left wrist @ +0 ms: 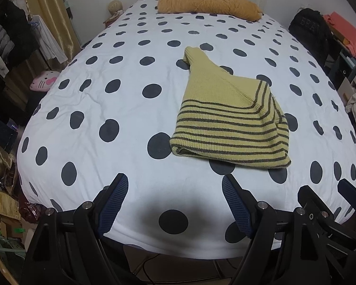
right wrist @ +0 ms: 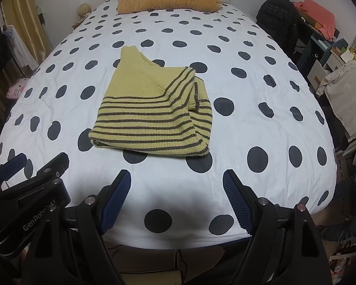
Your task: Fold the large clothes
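A yellow-green knit sweater with dark stripes (left wrist: 227, 118) lies folded into a compact bundle on the white polka-dot bed (left wrist: 106, 99); it also shows in the right wrist view (right wrist: 152, 116). One plain sleeve or corner sticks out toward the headboard. My left gripper (left wrist: 175, 182) is open and empty, held over the bed's near edge, short of the sweater. My right gripper (right wrist: 176, 178) is open and empty, also at the near edge, just in front of the sweater. The right gripper's body shows at the left wrist view's lower right (left wrist: 332, 204).
A mustard-yellow pillow (left wrist: 208, 3) lies at the headboard. Clothes racks and a pink plush (left wrist: 44, 83) stand left of the bed. A black bag (right wrist: 277, 14), shelves and a draped chair (right wrist: 346, 95) stand on the right. Clutter lies on the floor at the left.
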